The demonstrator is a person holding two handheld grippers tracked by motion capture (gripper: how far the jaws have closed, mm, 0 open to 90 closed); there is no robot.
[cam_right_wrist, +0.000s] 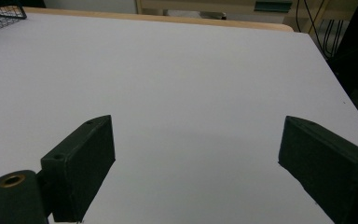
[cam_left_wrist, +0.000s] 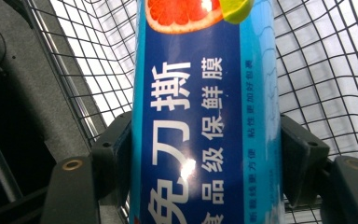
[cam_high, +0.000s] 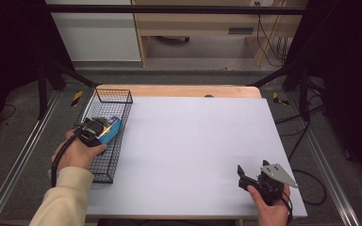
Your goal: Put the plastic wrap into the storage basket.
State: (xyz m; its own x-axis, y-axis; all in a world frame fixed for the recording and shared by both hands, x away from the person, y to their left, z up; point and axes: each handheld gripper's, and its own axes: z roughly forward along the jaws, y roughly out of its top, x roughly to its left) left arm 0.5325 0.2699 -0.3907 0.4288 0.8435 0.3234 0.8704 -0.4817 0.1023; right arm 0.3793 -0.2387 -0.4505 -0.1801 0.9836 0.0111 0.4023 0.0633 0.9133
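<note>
A wooden table (cam_high: pixel 179 91) carries a white board (cam_high: pixel 193 150); a black wire basket (cam_high: pixel 104 165) sits on its left edge

Left hand (cam_high: pixel 78 151), in a cream long sleeve (cam_high: pixel 63 200), comes in from the bottom-left w/ the forearm angled up and right. It wraps the black two-jaw left gripper (cam_high: pixel 104 128), which points up-right, cable trailing back along the wrist. In the left gripper view both black pads press flat on something held between them — jaws clamped, one on each side.

Right hand (cam_high: pixel 271 207) sits low at bottom right, bare wrist, fingers curled round the black two-jaw right gripper (cam_high: pixel 240 170) w/ its grey three-cornered plate on top. Jaws point up-left and stand wide apart — nothing between them.
</note>
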